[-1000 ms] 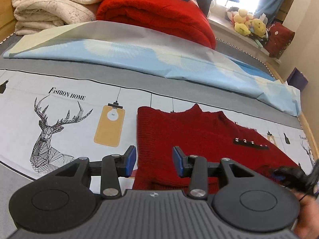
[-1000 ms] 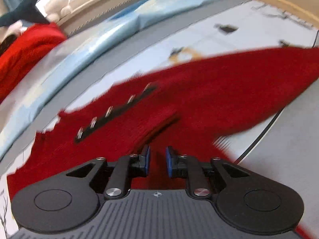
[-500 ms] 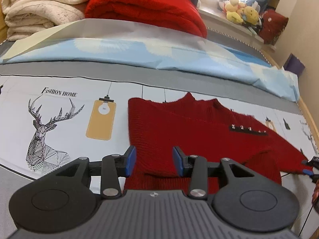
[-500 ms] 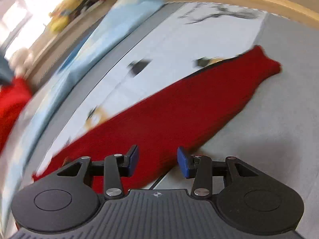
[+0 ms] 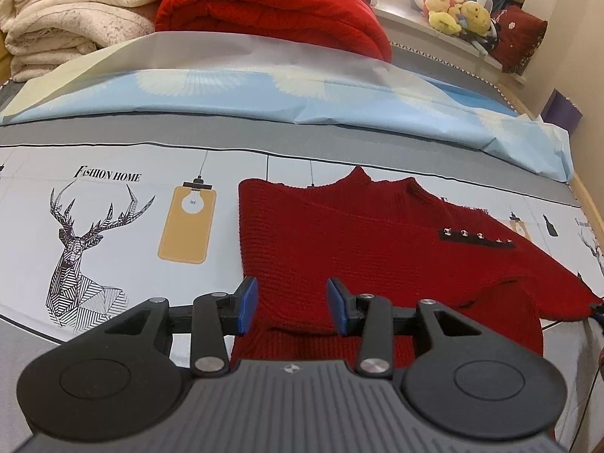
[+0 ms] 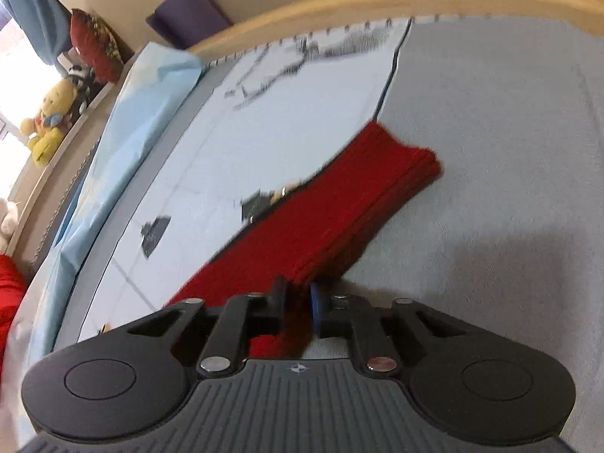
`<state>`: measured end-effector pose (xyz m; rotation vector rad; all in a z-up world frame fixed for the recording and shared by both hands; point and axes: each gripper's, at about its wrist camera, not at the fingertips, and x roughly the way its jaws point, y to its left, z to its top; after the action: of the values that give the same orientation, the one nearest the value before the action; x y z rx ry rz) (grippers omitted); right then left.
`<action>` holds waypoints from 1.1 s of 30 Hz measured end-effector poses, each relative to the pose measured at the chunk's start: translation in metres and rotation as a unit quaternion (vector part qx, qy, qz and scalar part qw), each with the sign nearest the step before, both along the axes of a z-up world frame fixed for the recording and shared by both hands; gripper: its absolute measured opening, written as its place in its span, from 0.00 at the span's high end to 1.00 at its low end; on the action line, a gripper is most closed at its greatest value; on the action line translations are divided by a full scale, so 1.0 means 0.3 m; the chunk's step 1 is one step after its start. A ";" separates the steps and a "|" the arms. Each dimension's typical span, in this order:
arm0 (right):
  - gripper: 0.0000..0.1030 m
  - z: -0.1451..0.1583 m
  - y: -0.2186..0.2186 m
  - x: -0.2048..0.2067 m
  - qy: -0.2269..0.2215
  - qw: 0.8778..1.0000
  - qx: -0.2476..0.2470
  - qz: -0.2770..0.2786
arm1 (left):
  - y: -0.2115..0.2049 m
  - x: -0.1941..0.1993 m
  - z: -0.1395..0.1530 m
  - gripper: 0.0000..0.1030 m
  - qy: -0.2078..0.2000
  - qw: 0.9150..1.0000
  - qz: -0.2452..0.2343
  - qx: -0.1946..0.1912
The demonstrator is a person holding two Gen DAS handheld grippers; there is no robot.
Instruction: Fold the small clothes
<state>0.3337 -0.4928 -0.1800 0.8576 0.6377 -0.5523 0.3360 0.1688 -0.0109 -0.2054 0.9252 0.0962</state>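
A dark red knit sweater (image 5: 362, 241) lies flat on the bed, on the pale printed sheet (image 5: 113, 204) with its deer drawing and hanging lamp motifs. Its collar points toward the far side of the bed, where a light blue cover (image 5: 264, 98) runs across in a long fold. A short black strip with small metal studs (image 5: 477, 236) sits on the sweater's right shoulder.

The left gripper (image 5: 292, 305) hovers over the sweater's near left part with its blue-padded fingers (image 5: 247, 304) about half apart; the knit shows between them, but the pads press on nothing.

The right gripper (image 6: 298, 307) is at the sweater's sleeve (image 6: 339, 219), which stretches out in a straight band toward the bed's right-hand corner, its cuff lying near the wooden edge (image 6: 377, 0) of the bed where printed sheet meets plain grey. Its fingers are closing, nearly together, with a fold of the red knit between them; that view is blurred, so I cannot tell how firmly the pads bite.

Beyond the blue cover are stacked a folded cream blanket (image 5: 75, 7) and a bright red blanket (image 5: 271, 3). Plush toys (image 5: 453, 11) sit on the window ledge past the far right corner.
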 end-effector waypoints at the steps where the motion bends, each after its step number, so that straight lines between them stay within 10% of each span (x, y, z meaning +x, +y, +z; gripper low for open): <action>1: 0.89 0.027 0.009 0.006 -0.004 1.000 -0.022 -0.005 | 0.004 -0.001 0.002 0.57 0.000 1.000 0.001 0.000; 4: 0.89 0.182 0.163 0.057 -0.039 0.988 -0.144 0.028 | 0.024 -0.006 0.009 0.57 -0.003 1.000 0.006 -0.001; 8: 0.89 0.413 0.530 0.089 -0.151 0.942 -0.255 0.155 | 0.066 -0.014 0.024 0.57 -0.007 1.000 0.021 -0.008; 13: 0.80 0.524 1.005 0.015 -0.294 0.860 -0.140 0.394 | 0.104 -0.013 0.040 0.57 -0.009 0.999 0.032 -0.022; 18: 0.75 0.379 1.304 -0.001 -0.159 0.819 0.015 0.551 | 0.116 -0.014 0.039 0.57 -0.006 0.999 0.035 -0.029; 23: 0.70 0.366 1.273 -0.015 -0.018 0.867 0.016 0.497 | 0.125 -0.014 0.038 0.57 -0.007 0.999 0.040 -0.033; 28: 0.66 0.316 1.063 -0.003 -0.032 0.914 0.043 0.402 | 0.124 -0.010 0.013 0.59 -0.004 0.998 0.047 -0.041; 30: 0.66 0.244 1.002 0.009 0.015 0.933 0.047 0.357 | 0.127 -0.012 -0.002 0.75 -0.011 0.997 0.050 -0.055; 33: 0.66 0.190 0.950 0.054 0.041 0.938 0.093 0.332 | 0.124 -0.007 -0.031 0.82 -0.014 0.997 0.050 -0.059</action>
<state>0.3500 -0.2078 -0.1229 0.7370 1.0115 0.0877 0.3339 0.2060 -0.0201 -0.3627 0.8942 0.1312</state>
